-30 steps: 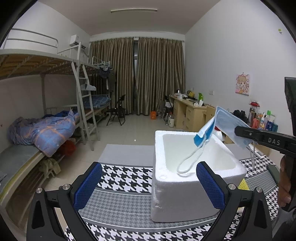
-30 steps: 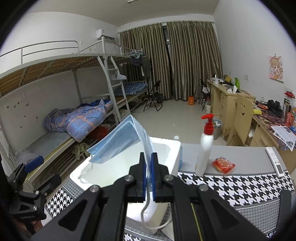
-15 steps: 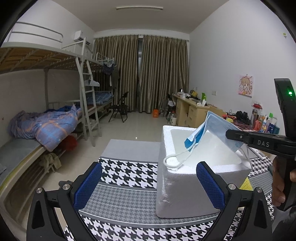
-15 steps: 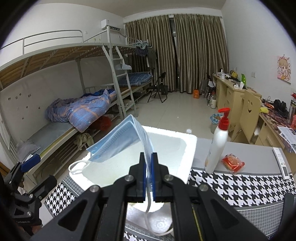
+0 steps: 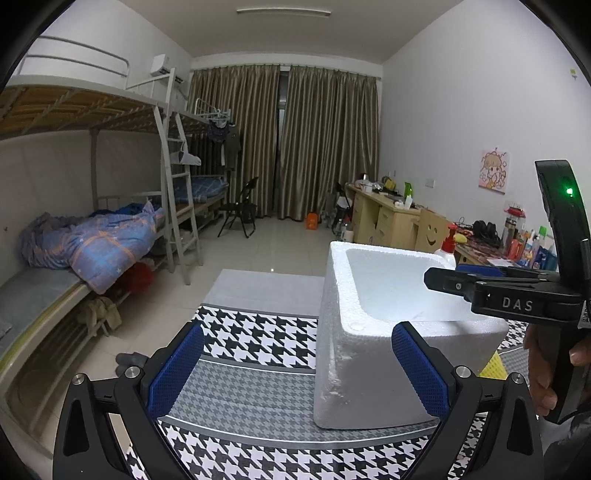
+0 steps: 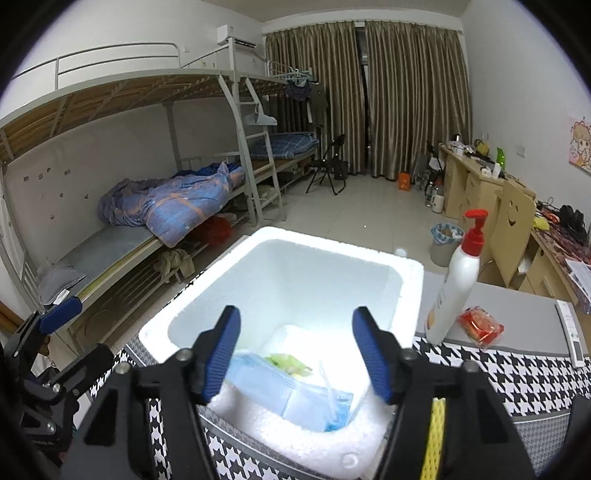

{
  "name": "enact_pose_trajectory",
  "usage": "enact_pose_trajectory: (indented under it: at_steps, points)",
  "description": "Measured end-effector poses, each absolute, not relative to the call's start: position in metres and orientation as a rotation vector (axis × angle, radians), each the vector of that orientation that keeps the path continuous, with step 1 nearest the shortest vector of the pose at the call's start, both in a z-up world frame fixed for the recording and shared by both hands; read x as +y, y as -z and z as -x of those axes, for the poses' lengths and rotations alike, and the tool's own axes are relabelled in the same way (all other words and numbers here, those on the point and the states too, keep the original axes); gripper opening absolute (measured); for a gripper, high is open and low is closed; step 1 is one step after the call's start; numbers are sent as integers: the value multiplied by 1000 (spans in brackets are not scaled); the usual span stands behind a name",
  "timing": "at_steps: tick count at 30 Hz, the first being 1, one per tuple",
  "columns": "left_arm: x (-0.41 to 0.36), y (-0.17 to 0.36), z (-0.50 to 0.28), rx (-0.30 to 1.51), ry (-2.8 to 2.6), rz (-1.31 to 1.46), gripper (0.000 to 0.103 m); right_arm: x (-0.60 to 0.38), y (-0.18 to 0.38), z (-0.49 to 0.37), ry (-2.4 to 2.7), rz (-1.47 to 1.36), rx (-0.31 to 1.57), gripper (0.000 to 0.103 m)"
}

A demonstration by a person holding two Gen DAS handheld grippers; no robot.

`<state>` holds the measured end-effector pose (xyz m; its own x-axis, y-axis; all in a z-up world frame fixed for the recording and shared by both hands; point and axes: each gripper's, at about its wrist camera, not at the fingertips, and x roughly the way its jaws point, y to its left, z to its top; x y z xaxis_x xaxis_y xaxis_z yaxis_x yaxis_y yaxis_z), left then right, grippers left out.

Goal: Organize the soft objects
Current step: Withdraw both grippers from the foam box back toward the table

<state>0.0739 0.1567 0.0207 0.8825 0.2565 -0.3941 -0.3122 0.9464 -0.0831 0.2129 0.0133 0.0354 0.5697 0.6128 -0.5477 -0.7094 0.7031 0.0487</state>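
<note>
Blue mask (image 6: 295, 395) inside foam box (image 6: 410, 273), right-wrist view only; both grippers' fingers (image 6: 221, 354) released.

A foam box (image 6: 391, 284) stands on a patterned table mat (image 6: 517, 373). In it lies a face mask (image 6: 291, 391), with what may be a small wrapper (image 6: 288, 363) just behind it. Right of the box stands a pump bottle (image 6: 456, 291), a sealed packet (image 6: 480, 326) beside that, a remote control (image 6: 569, 332) farther right.

White walls (image 5: 461, 122), shiny tile floor (image 5: 280, 243). Bunk bed (image 6: 155, 155) on left, blue blanket (image 6: 173, 199). Brown curtains (image 5: 288, 140) closed. Long ceiling light (image 5: 283, 12).
</note>
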Motion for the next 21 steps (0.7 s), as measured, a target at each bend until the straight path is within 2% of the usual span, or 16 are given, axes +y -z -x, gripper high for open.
enact_pose_trajectory:
  at_steps: [8,15,19,21]
  points:
    - [153,-22,-76,388,-289,135,102,3,-43,-209,-779,170,546,70]
    - [144,-24,-74,382,-279,118,102,-8,-50,-196,-781,177,479,83]
    - [137,-26,-74,376,-274,109,102,-11,-54,-191,-787,178,441,85]
    - [133,-27,-74,374,-269,106,102,-14,-56,-187,-795,174,424,91]
